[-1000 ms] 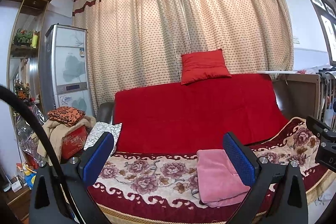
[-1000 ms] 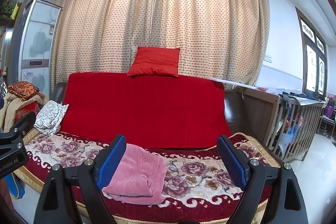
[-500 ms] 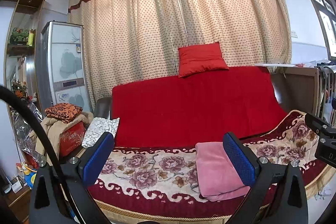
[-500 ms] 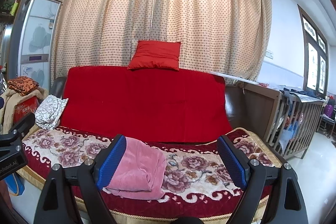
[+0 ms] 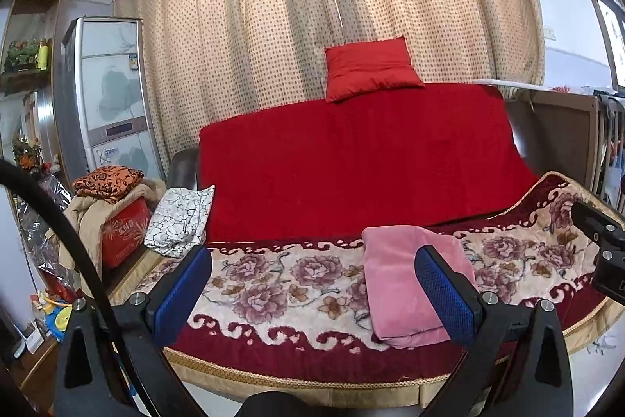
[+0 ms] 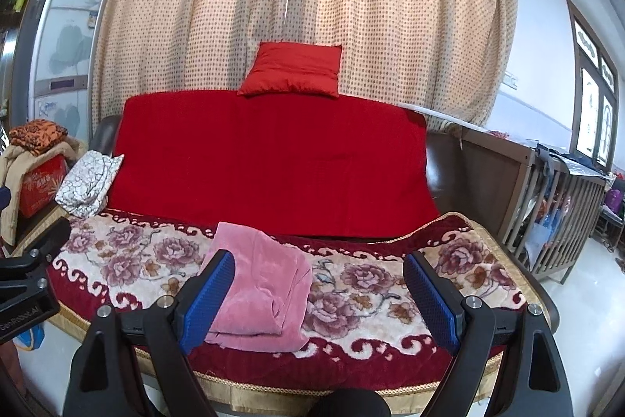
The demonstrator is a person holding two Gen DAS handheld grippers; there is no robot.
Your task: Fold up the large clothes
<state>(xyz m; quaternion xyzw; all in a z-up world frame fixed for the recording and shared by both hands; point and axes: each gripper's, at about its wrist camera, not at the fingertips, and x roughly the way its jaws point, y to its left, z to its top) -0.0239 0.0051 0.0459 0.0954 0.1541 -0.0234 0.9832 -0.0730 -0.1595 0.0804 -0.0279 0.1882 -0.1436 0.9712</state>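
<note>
Left gripper (image 5: 312,294): hovering in front of the sofa with its blue pads (image 5: 183,294) spread wide; gripping nothing.
Pink garment (image 5: 406,284): lying folded on the floral blanket (image 5: 281,276), toward the seat's right half in the left view; touching neither gripper.
Right gripper (image 6: 320,297): likewise holding its fingers far apart and empty; the garment is showing just past its left pad (image 6: 209,299).
Left view only: showing a shelf with ornaments (image 5: 23,53) beside the tall cabinet (image 5: 105,92).
Right view only: showing a wooden crib (image 6: 562,210) and a window (image 6: 593,104) at the far right.
Change: both cameras are sitting lower and a little nearer than a second ago; the curtain top is now slipping out of frame; the garment is lying where it was.
Writing: the red box (image 5: 125,233) is carrying pale characters too blurred to read; "Robot.AI" is partly showing on the left gripper's body in the right view.
</note>
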